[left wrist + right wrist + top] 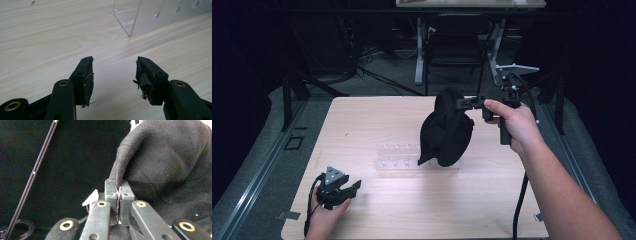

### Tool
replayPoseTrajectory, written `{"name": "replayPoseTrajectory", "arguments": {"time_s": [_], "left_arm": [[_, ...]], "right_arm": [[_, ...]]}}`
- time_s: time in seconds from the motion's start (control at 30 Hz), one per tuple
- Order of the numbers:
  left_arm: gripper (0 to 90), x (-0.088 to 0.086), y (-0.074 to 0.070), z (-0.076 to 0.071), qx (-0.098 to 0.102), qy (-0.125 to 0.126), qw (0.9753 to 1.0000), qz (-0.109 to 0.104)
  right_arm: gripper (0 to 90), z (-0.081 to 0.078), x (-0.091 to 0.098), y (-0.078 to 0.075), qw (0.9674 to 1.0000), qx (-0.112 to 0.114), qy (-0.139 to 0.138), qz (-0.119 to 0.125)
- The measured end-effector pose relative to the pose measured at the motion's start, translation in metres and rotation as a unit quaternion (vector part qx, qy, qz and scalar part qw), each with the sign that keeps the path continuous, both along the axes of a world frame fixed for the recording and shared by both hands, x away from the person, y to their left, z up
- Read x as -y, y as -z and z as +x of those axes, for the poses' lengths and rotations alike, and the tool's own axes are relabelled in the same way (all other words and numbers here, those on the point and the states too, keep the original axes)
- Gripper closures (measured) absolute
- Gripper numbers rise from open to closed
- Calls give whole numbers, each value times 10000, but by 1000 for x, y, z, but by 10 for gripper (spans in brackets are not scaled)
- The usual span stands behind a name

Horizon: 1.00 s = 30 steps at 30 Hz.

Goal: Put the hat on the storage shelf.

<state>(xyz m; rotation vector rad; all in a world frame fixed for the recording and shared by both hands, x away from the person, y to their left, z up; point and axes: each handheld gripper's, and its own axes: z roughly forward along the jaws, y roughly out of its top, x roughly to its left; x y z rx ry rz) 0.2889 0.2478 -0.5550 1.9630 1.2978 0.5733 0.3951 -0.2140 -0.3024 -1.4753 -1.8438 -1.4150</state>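
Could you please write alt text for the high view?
The right gripper holds a floppy black fabric hat in the air above a clear acrylic rack on a pale wooden table. The left gripper rests open near the table's front left corner.

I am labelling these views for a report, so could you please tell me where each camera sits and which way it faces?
High view: above the person's side, looking forward and down on the wooden table; both forearms enter from below.
Left gripper view: rides the left hand-held gripper, looking low across the table at the clear acrylic rack; its black jaws stand apart.
Right gripper view: rides the right hand-held gripper, looking along jaws shut on the black cloth cap.
Shared: rack and cap also appear from above.
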Motion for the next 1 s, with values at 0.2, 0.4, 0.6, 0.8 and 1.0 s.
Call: {"name": "replayPoseTrajectory", "arguments": {"time_s": [0.2,0.4,0.6,0.8,1.0], "left_arm": [[479,0,0,0,-1,0,10000,1],[479,0,0,0,5,2,10000,1],[479,0,-1,-1,21,8,10000,-10],[479,2,-1,-1,25,63,10000,26],[479,5,-3,-1,41,57,10000,-7]], "right_arm": [[883,6,-6,4,10000,-24,-23,-50],[882,11,-12,8,10000,-44,-8,-65],[882,15,-15,14,9999,-88,-10,-106],[882,17,-17,19,9999,-155,-12,-65],[882,17,-19,20,9999,-146,-55,-5]]}}
